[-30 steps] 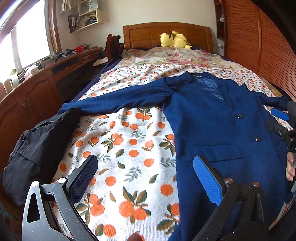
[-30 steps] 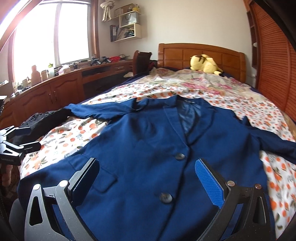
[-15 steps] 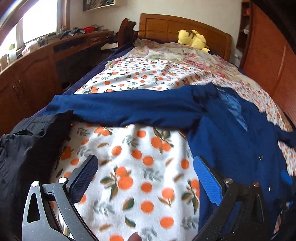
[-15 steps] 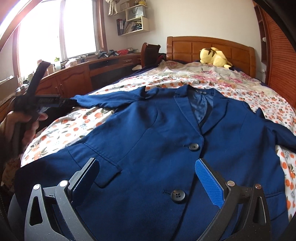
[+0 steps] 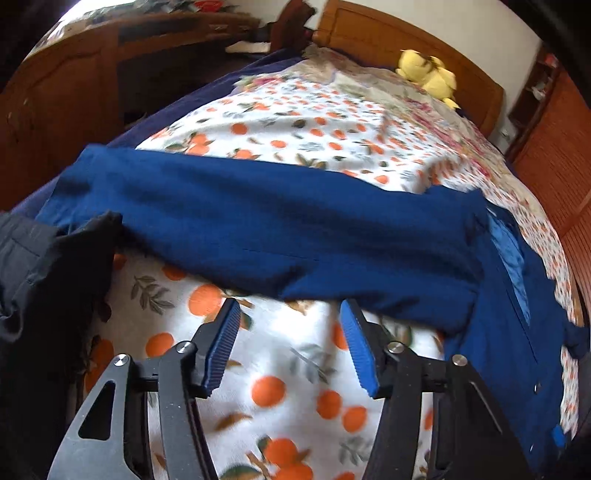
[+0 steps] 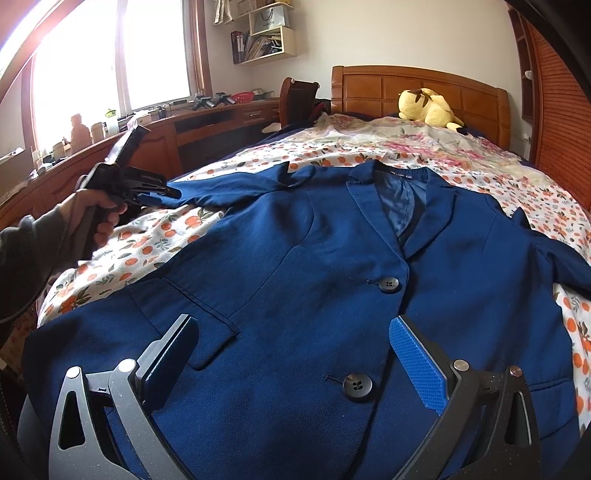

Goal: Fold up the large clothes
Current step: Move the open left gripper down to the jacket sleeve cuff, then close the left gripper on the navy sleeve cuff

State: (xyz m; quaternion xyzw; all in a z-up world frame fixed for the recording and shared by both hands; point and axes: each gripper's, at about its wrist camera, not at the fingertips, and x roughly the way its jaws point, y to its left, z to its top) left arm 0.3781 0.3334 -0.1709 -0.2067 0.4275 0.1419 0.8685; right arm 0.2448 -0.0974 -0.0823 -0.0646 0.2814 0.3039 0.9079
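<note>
A bedroom in a home — a bed (image 6: 461, 173) with a carved wooden headboard (image 6: 417, 88) and an orange-print sheet (image 5: 295, 369), a yellow plush toy (image 6: 428, 107) at its head edge. A wooden desk (image 6: 221, 118) runs under the window (image 6: 110, 55) — cluttered wall shelves (image 6: 266, 33) above.

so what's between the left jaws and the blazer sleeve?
Nothing but bare orange-print bedsheet, seen in the left wrist view. The left gripper, jaws closing and empty, sits just short of the blue blazer's sleeve.
</note>
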